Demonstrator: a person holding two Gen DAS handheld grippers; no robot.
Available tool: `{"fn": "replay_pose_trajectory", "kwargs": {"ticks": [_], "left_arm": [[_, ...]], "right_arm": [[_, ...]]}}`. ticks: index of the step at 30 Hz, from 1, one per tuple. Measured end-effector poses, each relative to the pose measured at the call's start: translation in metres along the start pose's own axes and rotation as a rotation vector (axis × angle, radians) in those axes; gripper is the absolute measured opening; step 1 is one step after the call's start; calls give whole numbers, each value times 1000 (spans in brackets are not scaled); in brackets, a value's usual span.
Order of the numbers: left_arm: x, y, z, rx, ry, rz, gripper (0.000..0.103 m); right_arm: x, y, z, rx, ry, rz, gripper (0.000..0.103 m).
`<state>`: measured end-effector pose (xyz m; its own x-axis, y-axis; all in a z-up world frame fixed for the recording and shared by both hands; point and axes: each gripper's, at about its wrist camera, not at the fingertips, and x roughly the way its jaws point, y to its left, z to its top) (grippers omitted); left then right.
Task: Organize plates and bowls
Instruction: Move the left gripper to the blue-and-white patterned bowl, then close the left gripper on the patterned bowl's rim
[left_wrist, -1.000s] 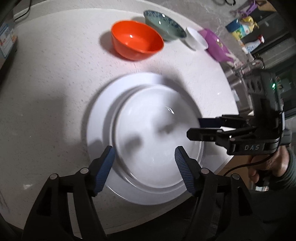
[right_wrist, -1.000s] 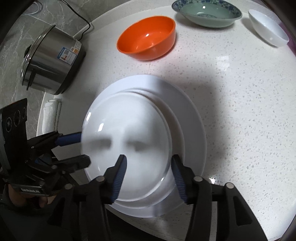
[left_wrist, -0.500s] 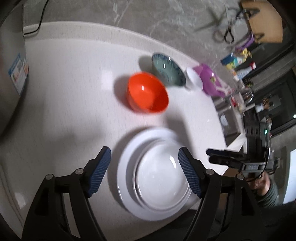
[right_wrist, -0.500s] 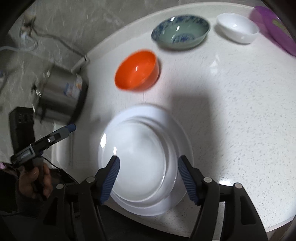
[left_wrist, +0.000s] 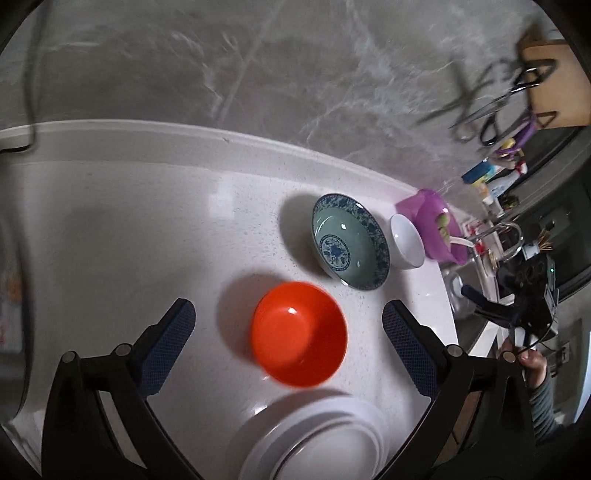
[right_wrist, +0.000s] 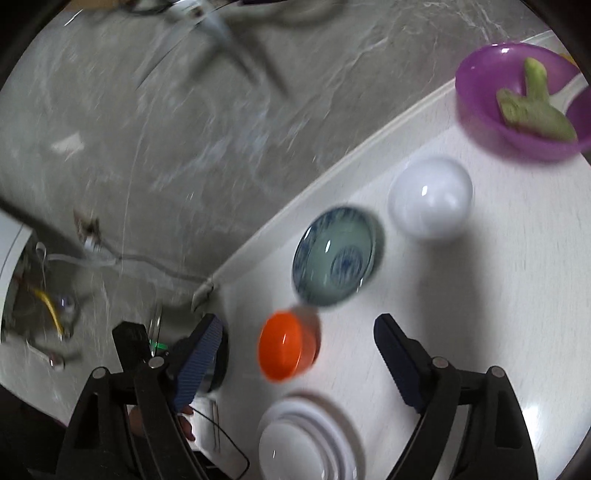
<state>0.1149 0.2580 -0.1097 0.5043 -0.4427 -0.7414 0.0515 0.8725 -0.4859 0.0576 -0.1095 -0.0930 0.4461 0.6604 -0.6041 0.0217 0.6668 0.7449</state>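
Note:
Two white plates (left_wrist: 321, 439) (right_wrist: 306, 439) lie stacked at the near edge of the white counter. Beyond them an orange bowl (left_wrist: 300, 338) (right_wrist: 286, 345) stands upright, then a blue-patterned green bowl (left_wrist: 349, 246) (right_wrist: 336, 256), then a small white bowl (left_wrist: 406, 240) (right_wrist: 430, 199). My left gripper (left_wrist: 288, 345) hangs high over the orange bowl, jaws opening, nothing between the pads. My right gripper (right_wrist: 295, 360) also hangs high above the counter, jaws opening and empty. The right gripper (left_wrist: 476, 301) shows at the right edge of the left wrist view, and a hand holds it.
A purple bowl (left_wrist: 437, 229) (right_wrist: 517, 99) with green food and a white spoon sits past the white bowl. Scissors (left_wrist: 495, 99) hang on the grey marbled wall by a wooden board (left_wrist: 554, 85). Bottles (left_wrist: 491, 177) stand near a sink at the right. A cable (right_wrist: 147, 258) runs along the wall.
Both grippers have pulled back and up from the stacked plates and spread wider. The plates have slid to the bottom of both views, and the bowls now lie between the fingers.

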Motion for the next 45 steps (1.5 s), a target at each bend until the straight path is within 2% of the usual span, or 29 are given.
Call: {"fn": "replay_pose_trajectory", "kwargs": {"ticks": [4,6,9,13,20,23,25,28,31,34,36,40,45], "left_arm": [[48,-5,38,-9,95,-25,103],[65,0,54,-22,120,-38,103],[101,1,80,47,187,17,102],[135,-3,94,122,256,73,101],[171,-7,106,208,304,58,101],[180,-14,104,224,316,57,89],[183,-15,102,235,325,68,73],[195,-17,100,231,339,76,57],[201,-18,98,228,346,63,50],[206,-21,96,236,357,46,39],[208,-25,96,243,365,43,32],[216,-39,93,281,381,61,20],[220,-48,87,299,398,61,14]], "right_arm": [[25,-19,26,43,16,-7,87],[43,-29,31,79,43,-26,83],[69,-43,33,107,92,-101,76],[89,-64,29,171,127,-165,67],[109,-65,30,195,131,-171,65],[114,-64,36,191,128,-185,62],[121,-64,40,186,132,-200,60],[127,-61,39,177,149,-214,57],[135,-62,37,182,166,-229,54],[142,-64,38,191,180,-232,40],[143,-66,37,196,183,-230,28],[147,-67,37,201,182,-224,23],[147,-65,39,181,177,-214,13]]}}
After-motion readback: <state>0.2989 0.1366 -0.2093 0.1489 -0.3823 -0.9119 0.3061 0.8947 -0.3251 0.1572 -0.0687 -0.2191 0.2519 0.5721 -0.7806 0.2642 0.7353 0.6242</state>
